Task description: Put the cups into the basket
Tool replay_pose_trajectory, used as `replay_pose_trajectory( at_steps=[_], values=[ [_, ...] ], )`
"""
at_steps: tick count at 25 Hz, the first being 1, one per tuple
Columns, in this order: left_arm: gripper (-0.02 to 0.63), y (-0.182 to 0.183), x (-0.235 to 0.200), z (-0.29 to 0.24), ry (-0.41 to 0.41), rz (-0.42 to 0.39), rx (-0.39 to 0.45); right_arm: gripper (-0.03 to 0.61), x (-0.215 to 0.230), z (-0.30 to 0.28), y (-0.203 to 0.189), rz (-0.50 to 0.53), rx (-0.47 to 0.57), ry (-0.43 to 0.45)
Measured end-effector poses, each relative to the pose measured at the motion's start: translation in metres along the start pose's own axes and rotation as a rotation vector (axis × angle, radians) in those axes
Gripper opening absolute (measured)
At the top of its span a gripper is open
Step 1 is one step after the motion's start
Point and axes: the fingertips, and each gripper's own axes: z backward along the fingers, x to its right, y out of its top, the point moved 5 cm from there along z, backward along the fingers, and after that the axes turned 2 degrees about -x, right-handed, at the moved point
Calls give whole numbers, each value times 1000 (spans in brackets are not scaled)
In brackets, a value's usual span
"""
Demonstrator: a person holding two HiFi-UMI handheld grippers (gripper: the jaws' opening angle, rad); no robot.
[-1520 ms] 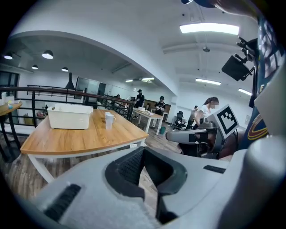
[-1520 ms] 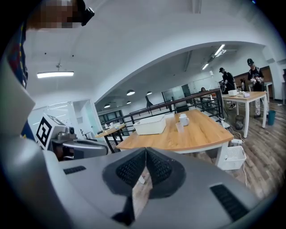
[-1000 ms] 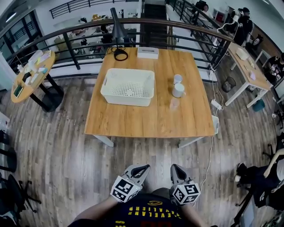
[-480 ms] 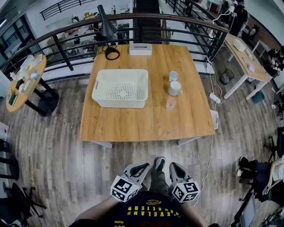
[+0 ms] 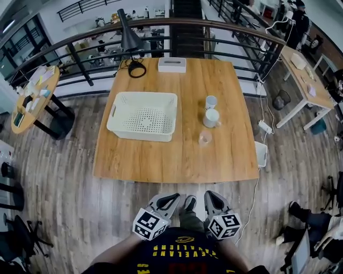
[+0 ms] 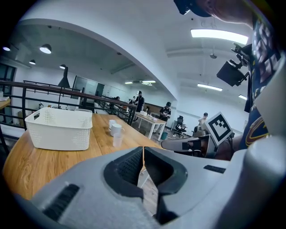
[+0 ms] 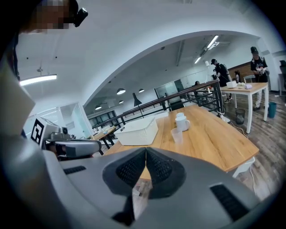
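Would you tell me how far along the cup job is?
Done: nothing; the basket is empty. In hand: nothing; the left tool and right tool are both shut and empty, short of the table. Left: the far cup, white mug and clear cup all stand on the table outside it.

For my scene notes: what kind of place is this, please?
Likely an open-plan office or lab on an upper floor: a railing guards the edge behind the table, stairs lead off beyond it, and another desk stands to the right.
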Motion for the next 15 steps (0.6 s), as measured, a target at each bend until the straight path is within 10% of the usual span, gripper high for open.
replay_pose_trajectory(
  at_steps=[15],
  values=[
    [11, 55, -32, -53, 174, 16, 26, 25, 85, -89, 72, 63, -107, 85]
  ],
)
